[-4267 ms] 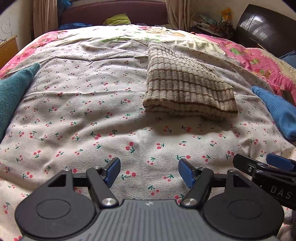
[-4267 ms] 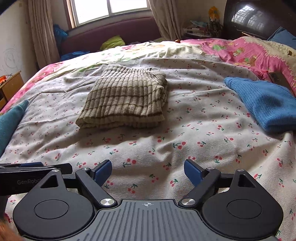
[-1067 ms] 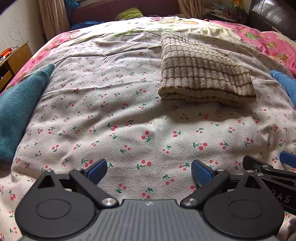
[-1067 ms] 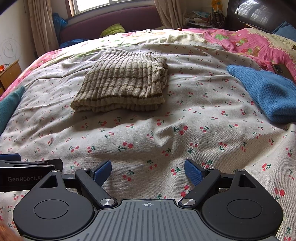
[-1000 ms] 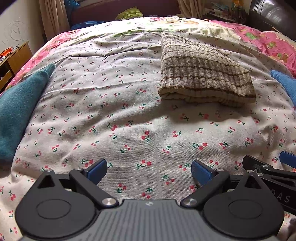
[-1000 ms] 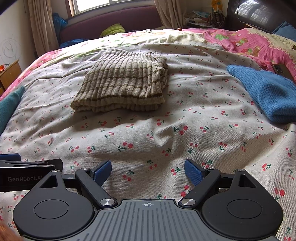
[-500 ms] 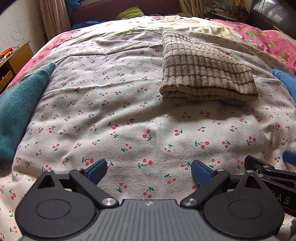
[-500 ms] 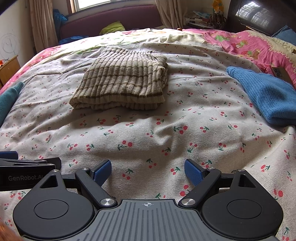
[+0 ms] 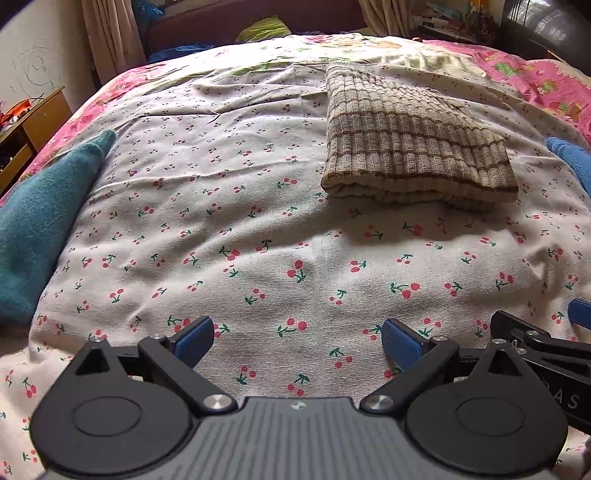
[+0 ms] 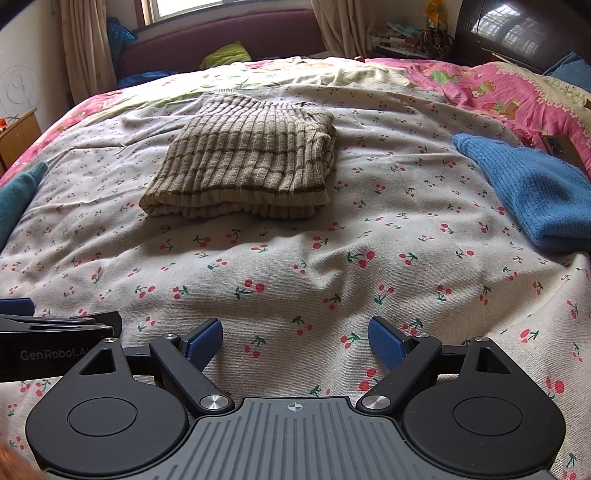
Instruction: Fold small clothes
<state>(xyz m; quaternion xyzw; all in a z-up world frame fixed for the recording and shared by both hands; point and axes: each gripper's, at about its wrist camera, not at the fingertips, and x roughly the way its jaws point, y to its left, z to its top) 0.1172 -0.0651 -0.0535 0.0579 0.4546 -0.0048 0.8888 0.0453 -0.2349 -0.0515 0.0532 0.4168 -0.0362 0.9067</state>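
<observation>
Covering the bed (image 10: 424, 236), cherry-print sheet (image 9: 240, 221).

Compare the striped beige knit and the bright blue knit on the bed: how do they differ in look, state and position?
The striped beige knit is ribbed with thin brown stripes; the bright blue knit is one plain colour. The striped one is folded into a neat layered rectangle mid-bed; the blue one lies at the right side, partly out of view, so its state is unclear. Both rest on the cherry-print sheet, untouched by either open gripper.

We see soft daylight from the window (image 10: 192, 5); the folded sweater (image 10: 243, 162) casts a near-side shadow; fisheye bends edges.
</observation>
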